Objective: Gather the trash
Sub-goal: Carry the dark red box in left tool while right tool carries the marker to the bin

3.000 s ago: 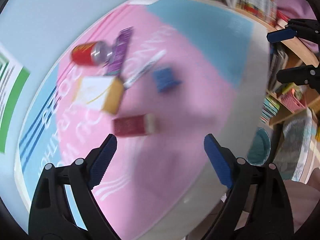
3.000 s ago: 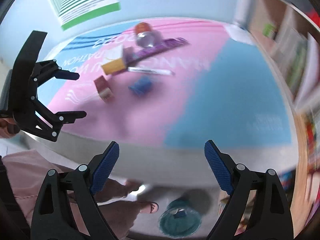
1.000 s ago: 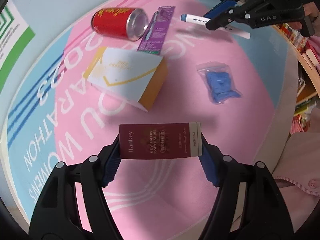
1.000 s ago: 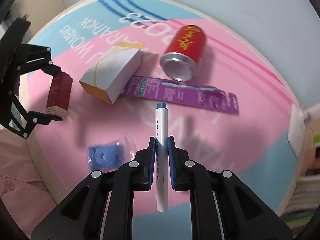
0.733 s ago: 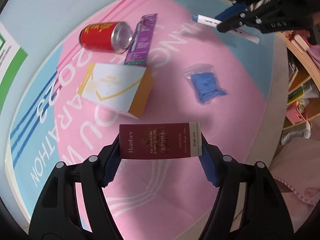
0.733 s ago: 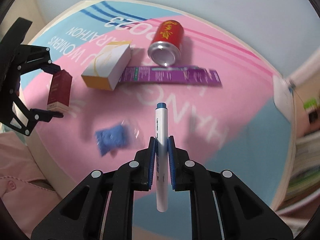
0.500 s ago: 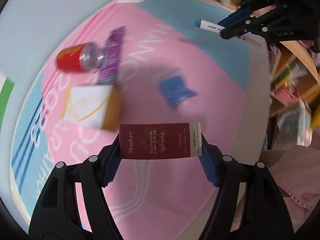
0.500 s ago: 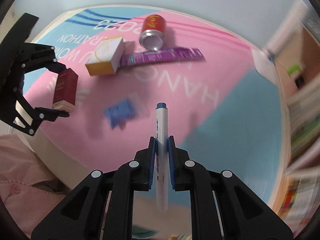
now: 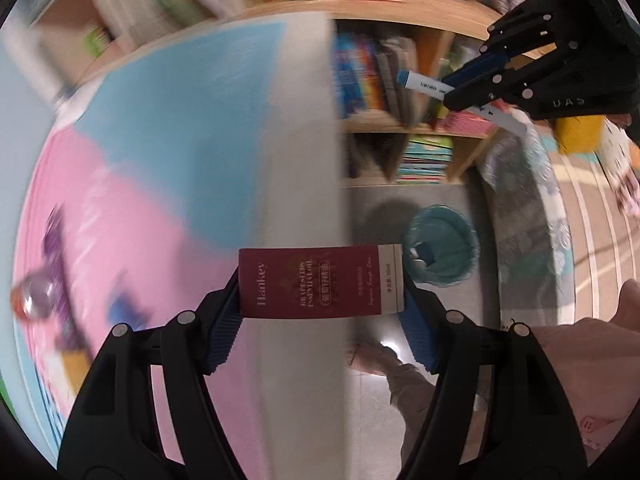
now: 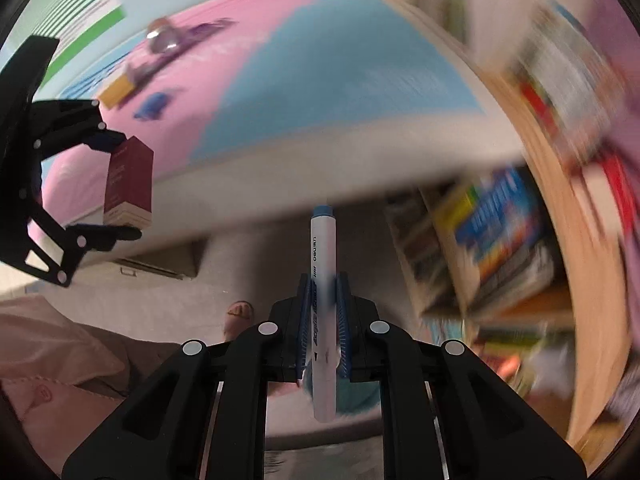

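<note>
A: Your left gripper (image 9: 320,304) is pinching the maroon carton (image 9: 320,282) end to end, one blue pad on each short side, with the printed face turned toward the camera. It hangs right over the worktop edge (image 9: 304,160), half above the pink-and-blue mat (image 9: 132,184) and half above the floor.

B: And the right?

A: Your right gripper (image 10: 323,322) has its jaws pressed together on the white marker (image 10: 323,280), blue cap pointing away from you. The marker's near end sticks out behind the pads. It is out past the worktop, over the grey floor (image 10: 248,280).

B: Where's the bin?

A: The teal bin (image 9: 442,248) stands on the floor just right of the worktop edge, below the bookshelf (image 9: 400,120). From the left wrist view it lies just beyond the carton's right end. In the right wrist view there is a teal patch under the marker's near end, probably the same bin, though the blur makes that uncertain.

B: What's left on the worktop?

A: A can (image 10: 162,38), a purple packet (image 10: 200,30), a yellow-sided box (image 10: 118,92) and a blue bag (image 10: 154,106), all grouped at the far left of the mat and heavily blurred. Your pink sleeve (image 10: 60,360) shows at the near left.
</note>
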### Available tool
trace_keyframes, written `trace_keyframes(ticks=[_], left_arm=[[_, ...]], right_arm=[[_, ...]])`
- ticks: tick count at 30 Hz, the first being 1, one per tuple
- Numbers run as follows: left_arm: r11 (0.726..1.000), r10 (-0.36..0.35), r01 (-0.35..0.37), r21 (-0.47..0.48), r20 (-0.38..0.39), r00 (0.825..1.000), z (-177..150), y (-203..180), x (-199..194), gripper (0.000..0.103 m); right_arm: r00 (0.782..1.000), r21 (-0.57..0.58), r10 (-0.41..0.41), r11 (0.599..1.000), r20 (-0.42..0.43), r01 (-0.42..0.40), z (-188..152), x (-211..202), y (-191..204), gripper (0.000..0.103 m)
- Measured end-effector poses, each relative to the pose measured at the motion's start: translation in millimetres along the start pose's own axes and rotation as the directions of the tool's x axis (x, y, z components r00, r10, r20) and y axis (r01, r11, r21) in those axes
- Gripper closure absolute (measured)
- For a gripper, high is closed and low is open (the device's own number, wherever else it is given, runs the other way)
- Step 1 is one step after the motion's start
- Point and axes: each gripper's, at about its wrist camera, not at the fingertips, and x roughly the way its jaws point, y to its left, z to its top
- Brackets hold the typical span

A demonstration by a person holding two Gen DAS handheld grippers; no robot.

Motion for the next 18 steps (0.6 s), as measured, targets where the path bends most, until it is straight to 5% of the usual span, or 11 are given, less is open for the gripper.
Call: trace_keyframes(ticks=[8,18], left_arm=[[0.979,-0.105,0.111,0.169,-0.043,0.993,47.8,-110.9,34.2,0.036],[0.946,-0.171,0.200,0.255,-0.131,0.977,74.6,-209.6,68.8,0.036]], right_arm=[[1.000,0.244,0.023,0.970,-0.019,-0.018,-119.6,-20.4,-63.2,0.089],[0.996,0.402,0.084,0.912,0.010,-0.081,-203.0,-24.5,-103.8,0.089]])
